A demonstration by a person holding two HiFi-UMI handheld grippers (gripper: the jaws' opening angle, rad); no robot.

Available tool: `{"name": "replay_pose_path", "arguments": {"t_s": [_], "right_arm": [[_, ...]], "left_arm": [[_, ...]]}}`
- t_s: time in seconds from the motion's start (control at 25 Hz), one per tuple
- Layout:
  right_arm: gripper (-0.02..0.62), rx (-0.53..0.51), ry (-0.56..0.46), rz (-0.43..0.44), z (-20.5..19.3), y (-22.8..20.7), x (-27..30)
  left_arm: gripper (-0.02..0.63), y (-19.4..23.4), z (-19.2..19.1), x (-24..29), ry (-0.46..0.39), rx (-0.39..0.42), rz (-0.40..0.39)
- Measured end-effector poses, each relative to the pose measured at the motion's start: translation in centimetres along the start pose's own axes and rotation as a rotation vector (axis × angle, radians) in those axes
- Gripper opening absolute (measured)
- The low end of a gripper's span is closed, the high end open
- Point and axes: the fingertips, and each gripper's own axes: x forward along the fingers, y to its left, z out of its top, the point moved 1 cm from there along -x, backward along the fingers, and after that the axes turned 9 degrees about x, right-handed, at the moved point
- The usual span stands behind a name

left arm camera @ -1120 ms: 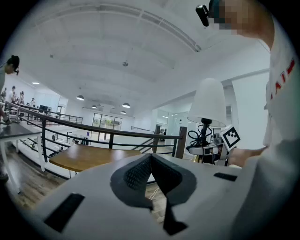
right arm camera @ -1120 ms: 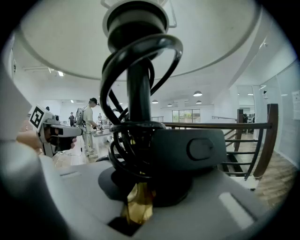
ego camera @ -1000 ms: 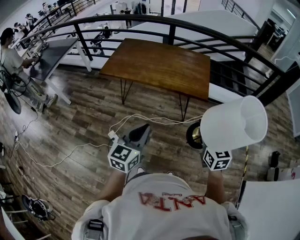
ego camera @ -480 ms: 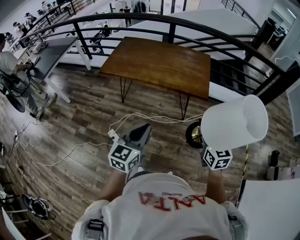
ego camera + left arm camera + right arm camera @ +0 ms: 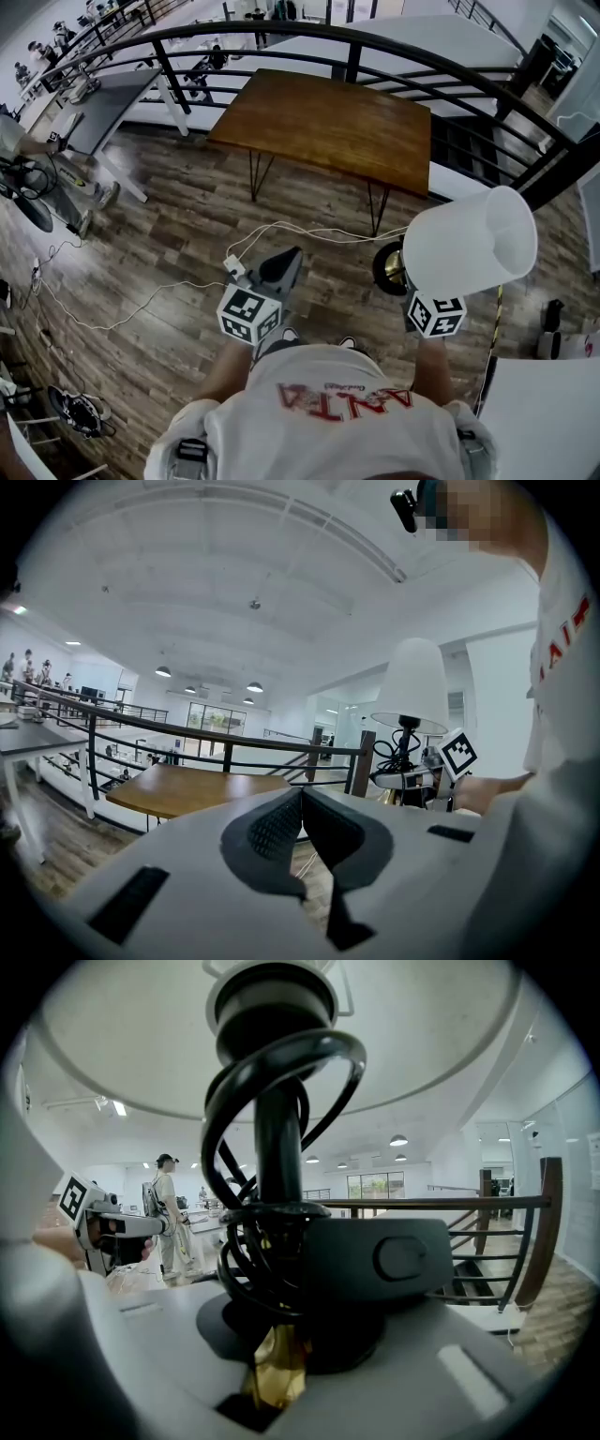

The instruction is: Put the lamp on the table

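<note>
The lamp has a white shade (image 5: 469,242), a black stem (image 5: 279,1138) wound with black cord, and a round dark base (image 5: 386,267). My right gripper (image 5: 281,1279) is shut on the stem's brass lower part (image 5: 272,1363) and holds the lamp upright above the floor; in the head view the shade hides its jaws. The wooden table (image 5: 328,122) on hairpin legs stands ahead, by the railing. My left gripper (image 5: 284,258) is shut and holds nothing; it hangs to the left of the lamp (image 5: 411,688), with the table (image 5: 192,789) beyond its tips.
A black curved railing (image 5: 375,56) runs behind the table. A white cable (image 5: 281,232) with a plug trails over the wood floor between me and the table. A grey desk (image 5: 103,108) stands far left, a white surface (image 5: 544,412) at lower right.
The head view has drifted a little, so the table sits slightly further right. The person at the left edge has slipped nearly out of view. Both grippers keep their grip and pose.
</note>
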Motion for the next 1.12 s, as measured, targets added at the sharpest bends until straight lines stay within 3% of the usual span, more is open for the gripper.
{"name": "replay_pose_path", "arguments": {"t_s": [0.56, 1.12], "right_arm": [[0.066, -0.003, -0.013, -0.008, -0.4, 6.7, 4.7], [0.066, -0.011, -0.002, 0.002, 0.9, 6.3, 8.9]], "left_arm": [[0.009, 7.4, -2.3, -4.7, 0.011, -0.009, 0.002], [0.009, 11.3, -2.5, -2.1, 0.009, -0.046, 0.017]]}}
